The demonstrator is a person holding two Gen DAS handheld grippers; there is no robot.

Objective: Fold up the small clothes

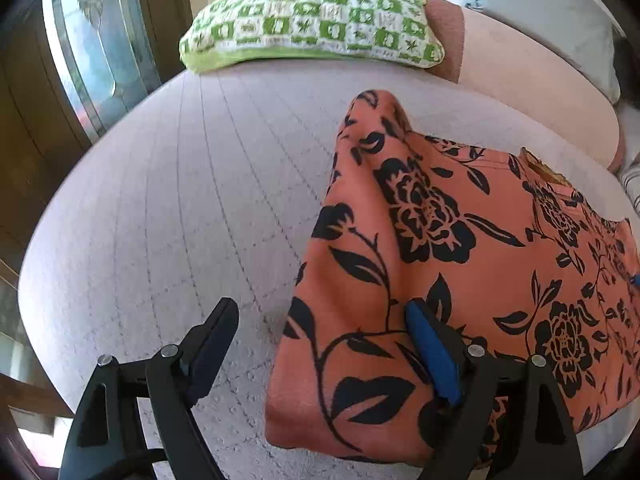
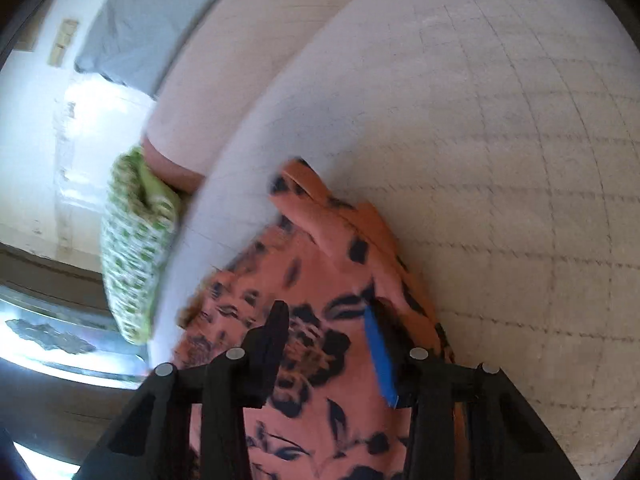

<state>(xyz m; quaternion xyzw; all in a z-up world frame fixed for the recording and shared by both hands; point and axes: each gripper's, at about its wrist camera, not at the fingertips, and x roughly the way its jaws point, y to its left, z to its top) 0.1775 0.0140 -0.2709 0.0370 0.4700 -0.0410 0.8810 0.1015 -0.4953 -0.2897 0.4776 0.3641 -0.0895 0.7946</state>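
Both grippers hover over a bed with their fingers spread wide. On the left gripper (image 1: 320,344), the far-left finger hangs above the bare quilted bedspread (image 1: 180,200), while the other finger, faced with a blue pad (image 1: 432,352), sits over the lower part of an orange garment (image 1: 460,260) printed with black flowers and leaves. Nothing is pinched between these two fingers; whether the blue-padded one rests on the cloth or is just above it cannot be told.

The garment lies on the bedspread, to the right of centre in the left wrist view. Its near edge is a rounded fold, and a narrower piece of it runs up toward the head of the bed and ends in a raised, bunched tip.

Seen from the right wrist view, which is blurred, the right gripper (image 2: 326,328) is also wide open, with the garment (image 2: 320,264) directly under and between its fingers. One finger has a blue pad (image 2: 382,356). The cloth does not appear clamped, though the blur hides any contact.

At the head of the bed lies a green-and-white checked pillow (image 1: 316,20), with a pink bolster (image 1: 536,84) beside it and a grey pillow (image 1: 548,12) behind that. A dark wooden door with a glass panel (image 1: 80,60) stands to the left of the bed.
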